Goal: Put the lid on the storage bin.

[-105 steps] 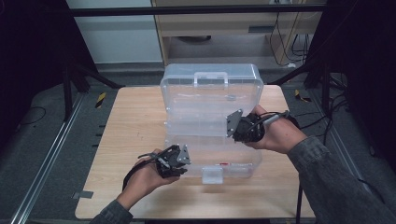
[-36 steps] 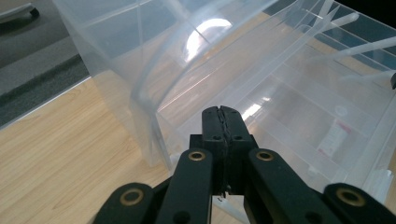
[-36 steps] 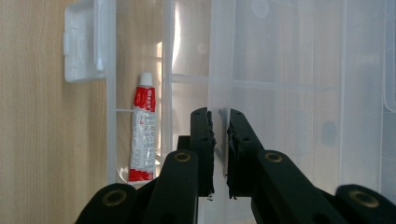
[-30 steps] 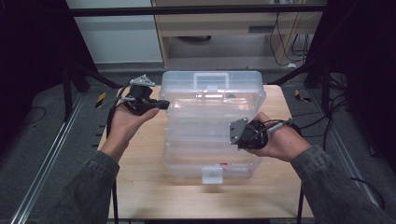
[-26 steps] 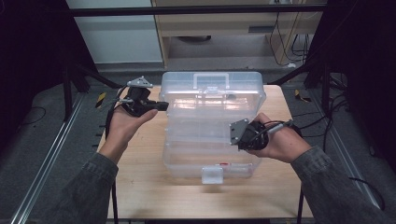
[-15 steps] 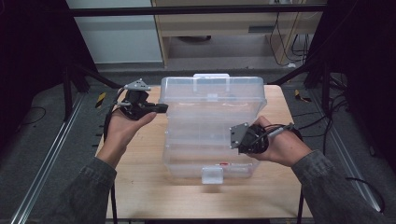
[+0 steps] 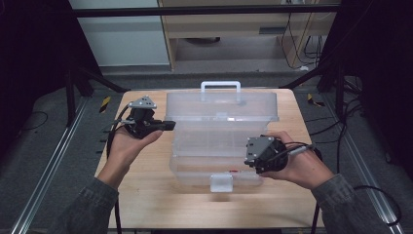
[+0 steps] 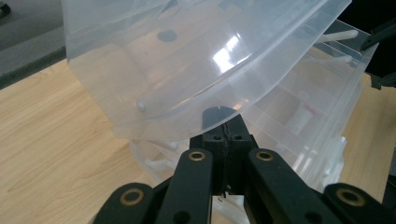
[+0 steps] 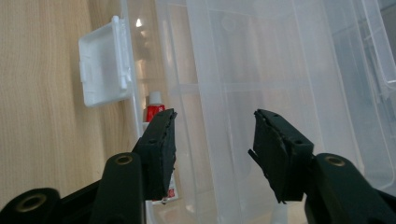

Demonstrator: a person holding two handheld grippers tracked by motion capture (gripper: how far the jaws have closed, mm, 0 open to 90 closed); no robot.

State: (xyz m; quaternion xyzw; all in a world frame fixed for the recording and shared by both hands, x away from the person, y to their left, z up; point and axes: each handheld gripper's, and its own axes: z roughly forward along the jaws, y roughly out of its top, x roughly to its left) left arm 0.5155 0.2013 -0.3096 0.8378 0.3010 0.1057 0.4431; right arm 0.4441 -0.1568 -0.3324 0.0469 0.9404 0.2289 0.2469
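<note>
A clear plastic storage box (image 7: 214, 161) stands on the wooden table (image 7: 146, 195). Its lid (image 7: 221, 105) is swung up and back, with the carry handle (image 7: 220, 85) at the top. My left gripper (image 7: 168, 125) is shut, its tips against the lid's left edge; in the left gripper view the tips (image 8: 223, 116) sit just under the lid rim (image 8: 140, 126). My right gripper (image 7: 249, 155) is open at the box's right front, with its jaws (image 9: 215, 116) spread over the open compartments. A red-and-white tube (image 9: 152, 109) lies inside near the white latch (image 9: 105, 67).
The latch (image 7: 221, 183) hangs loose at the box's front edge. Bare table lies left of the box (image 7: 141, 170) and along the front. Metal rails (image 7: 44, 185) run beside the table, and a cabinet (image 7: 234, 24) stands behind it.
The left gripper went from the front latch to the lid's left edge. The lid has since swung up and back, open. The right gripper stayed at the box's right front.
</note>
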